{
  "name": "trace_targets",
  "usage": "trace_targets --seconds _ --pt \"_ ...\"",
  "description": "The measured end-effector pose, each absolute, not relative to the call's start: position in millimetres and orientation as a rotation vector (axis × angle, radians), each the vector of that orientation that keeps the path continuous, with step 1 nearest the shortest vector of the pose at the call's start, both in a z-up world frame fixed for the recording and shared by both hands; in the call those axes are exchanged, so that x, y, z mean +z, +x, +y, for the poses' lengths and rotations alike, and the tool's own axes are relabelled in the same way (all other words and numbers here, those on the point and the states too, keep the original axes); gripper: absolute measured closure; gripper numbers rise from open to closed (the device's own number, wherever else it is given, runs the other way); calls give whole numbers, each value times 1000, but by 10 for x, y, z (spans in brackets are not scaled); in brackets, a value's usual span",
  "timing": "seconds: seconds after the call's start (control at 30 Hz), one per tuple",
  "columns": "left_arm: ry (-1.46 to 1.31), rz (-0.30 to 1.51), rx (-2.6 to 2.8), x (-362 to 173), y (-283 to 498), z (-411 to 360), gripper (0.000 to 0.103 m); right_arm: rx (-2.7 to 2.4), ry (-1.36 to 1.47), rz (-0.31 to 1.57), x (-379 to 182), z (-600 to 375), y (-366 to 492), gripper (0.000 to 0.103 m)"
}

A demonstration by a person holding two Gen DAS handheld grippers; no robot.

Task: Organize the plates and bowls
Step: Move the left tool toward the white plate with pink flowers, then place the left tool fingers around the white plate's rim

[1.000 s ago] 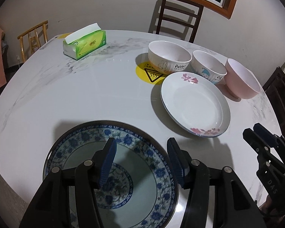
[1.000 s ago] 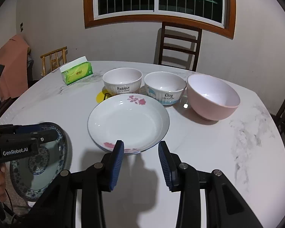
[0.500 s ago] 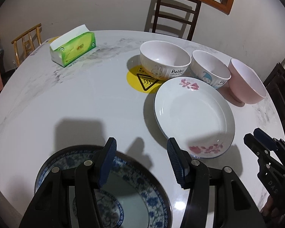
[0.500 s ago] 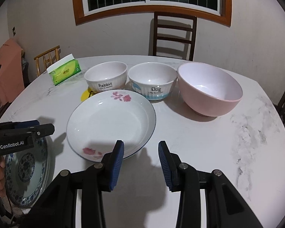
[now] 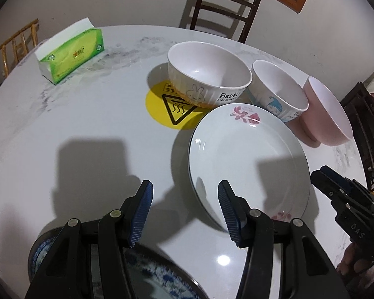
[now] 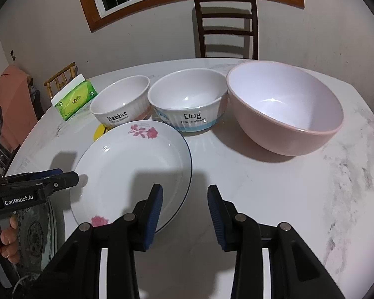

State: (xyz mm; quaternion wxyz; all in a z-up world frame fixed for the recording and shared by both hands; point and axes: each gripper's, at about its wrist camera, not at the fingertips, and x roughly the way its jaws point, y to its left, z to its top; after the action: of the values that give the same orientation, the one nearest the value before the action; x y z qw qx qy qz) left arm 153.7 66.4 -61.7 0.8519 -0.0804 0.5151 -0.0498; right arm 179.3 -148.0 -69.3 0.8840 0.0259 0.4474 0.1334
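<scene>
From the left wrist view, the left hand-held gripper point(image 5: 184, 204) hangs released over the white desk point(image 5: 74, 129), its right finger above the floral plate point(image 5: 249, 164). A blue-patterned plate point(image 5: 162, 279) lies beneath it.

From the right wrist view, the right hand-held gripper point(image 6: 185, 208) hangs released, empty, over the floral plate's rim. Behind stand the Rabbit bowl point(image 6: 122, 107), Dog bowl point(image 6: 187, 99) and pink bowl point(image 6: 284, 109).

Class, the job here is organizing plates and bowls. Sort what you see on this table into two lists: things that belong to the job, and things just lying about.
Belongs to the job:
flowered white plate
blue patterned plate
Rabbit bowl
Dog bowl
pink bowl

Just lying about:
green tissue box
yellow warning sticker
</scene>
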Motion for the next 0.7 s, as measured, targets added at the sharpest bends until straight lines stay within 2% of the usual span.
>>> trace_targets --seconds 0.43,0.6,0.67,0.7 --pt "-209 1170 -131 -826 1821 587 65 302 59 994 -905 -1401 2056 69" --pt "-198 1173 -134 -839 1881 560 73 303 70 991 -933 -1412 2107 76" --pt "-192 1172 -140 -841 1907 540 75 309 80 994 -952 -1413 2132 84" --pt "-183 1171 -142 -841 1917 524 76 312 88 998 -964 -1416 2142 85"
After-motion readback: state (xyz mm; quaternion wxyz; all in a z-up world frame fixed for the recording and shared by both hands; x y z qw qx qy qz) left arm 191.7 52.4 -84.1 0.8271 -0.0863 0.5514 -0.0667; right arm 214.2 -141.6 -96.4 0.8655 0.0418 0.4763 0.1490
